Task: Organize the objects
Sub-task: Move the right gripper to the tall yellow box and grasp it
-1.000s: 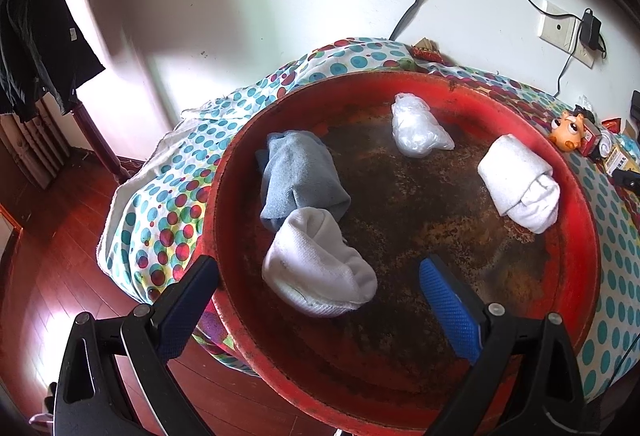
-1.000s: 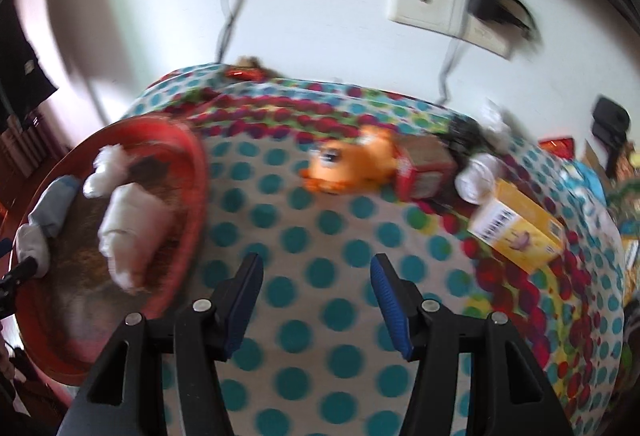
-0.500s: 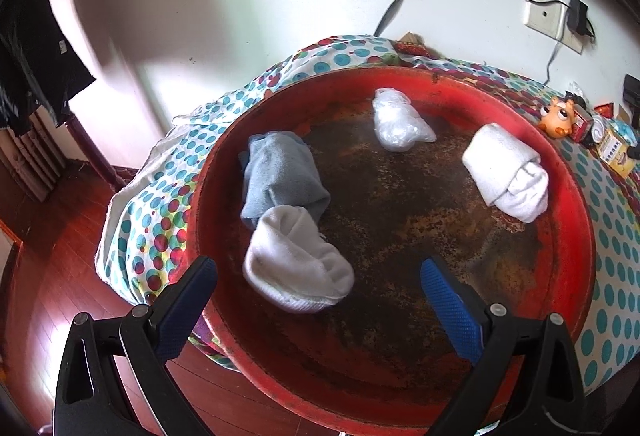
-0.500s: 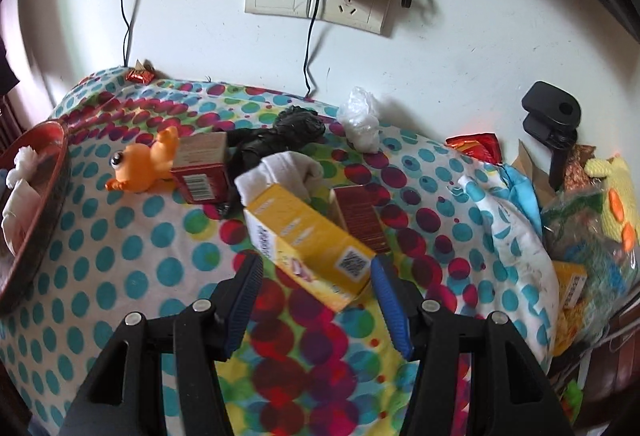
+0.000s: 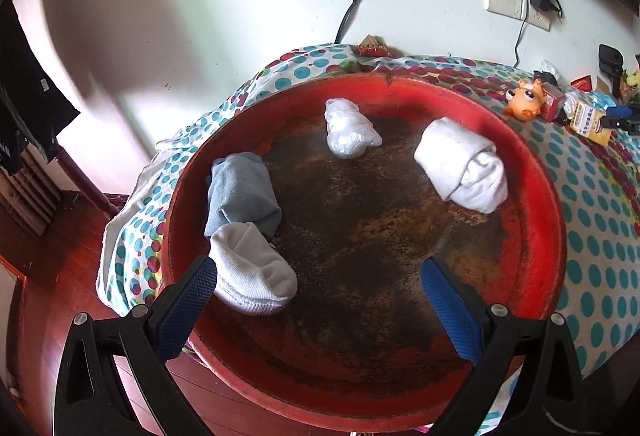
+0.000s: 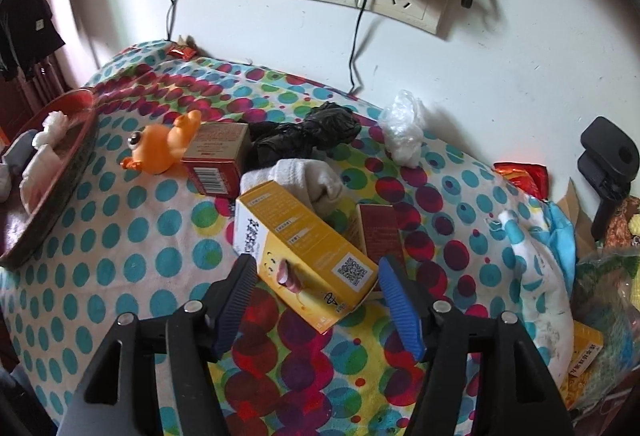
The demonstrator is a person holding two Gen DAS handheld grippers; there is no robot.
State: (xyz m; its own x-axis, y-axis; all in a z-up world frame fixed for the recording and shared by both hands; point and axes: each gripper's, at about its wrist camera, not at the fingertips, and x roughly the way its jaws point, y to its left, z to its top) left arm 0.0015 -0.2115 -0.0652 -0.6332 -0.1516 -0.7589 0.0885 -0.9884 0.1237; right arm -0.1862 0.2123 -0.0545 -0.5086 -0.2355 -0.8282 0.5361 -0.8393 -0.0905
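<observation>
opening wide, the right gripper hovers empty over the yellow box on the dotted cloth; next it likely drops and closes. the left gripper waits open above the red tray.

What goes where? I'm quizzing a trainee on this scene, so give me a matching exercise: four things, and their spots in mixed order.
Things:
1. blue rolled sock
2. orange toy
3. yellow box
4. black bag

Places:
A. ahead of the right gripper, whose jaws are opening
B. against the red-brown box
C. in the red basin
D. behind the white sock

Pairs: 1-C, 2-B, 3-A, 4-D
</observation>
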